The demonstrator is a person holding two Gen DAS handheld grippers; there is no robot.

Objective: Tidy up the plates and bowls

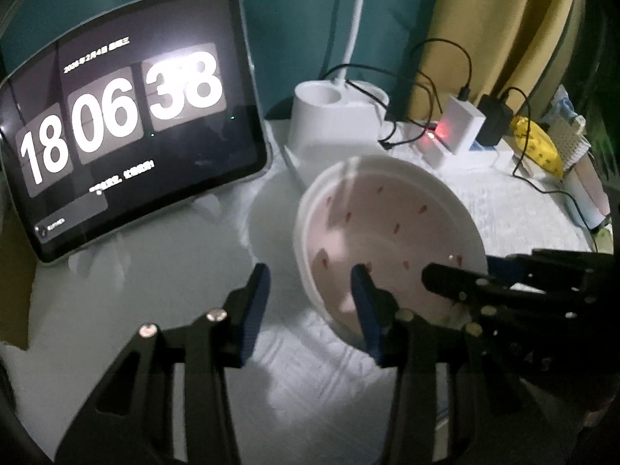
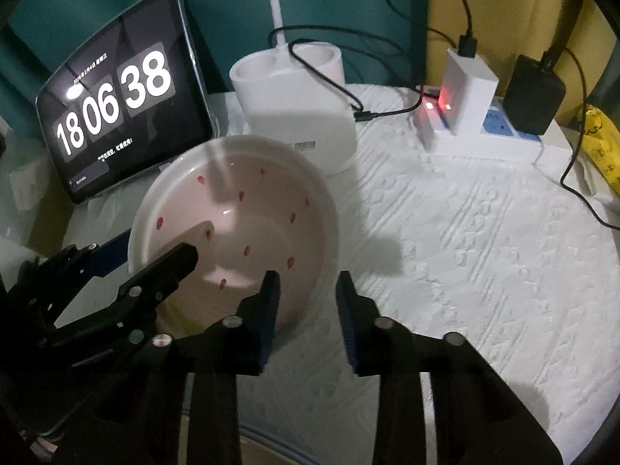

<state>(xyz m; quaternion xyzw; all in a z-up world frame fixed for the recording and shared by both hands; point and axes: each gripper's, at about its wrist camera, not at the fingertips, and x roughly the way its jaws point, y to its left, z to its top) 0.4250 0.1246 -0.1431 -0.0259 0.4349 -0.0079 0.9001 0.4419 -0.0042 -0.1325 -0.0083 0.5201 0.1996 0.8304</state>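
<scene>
From the left wrist camera we see our left gripper [image 1: 310, 302] with its blue-padded fingers [image 1: 254, 310] straddling the near left rim of a white bowl [image 1: 387, 240] with small red marks inside; one finger is outside the wall and one inside, with a gap showing, so they do not pinch it. The bowl sits tilted on the white cloth [image 1: 503, 209], just right of a tablet [image 1: 124, 128] showing a clock, and in front of a white lamp base [image 1: 329, 116]. The right gripper [image 1: 472, 271] reaches in at the bowl's right rim; from here we cannot tell its grip. From the right wrist camera, the right gripper [image 2: 308, 310] has one finger [image 2: 267, 317] inside the bowl [image 2: 240, 217] and one outside its rim, narrowly spread, not clearly pressing. The left gripper [image 2: 155, 255] straddles the opposite rim. A power strip [image 2: 484, 135] lies behind on the cloth.
</scene>
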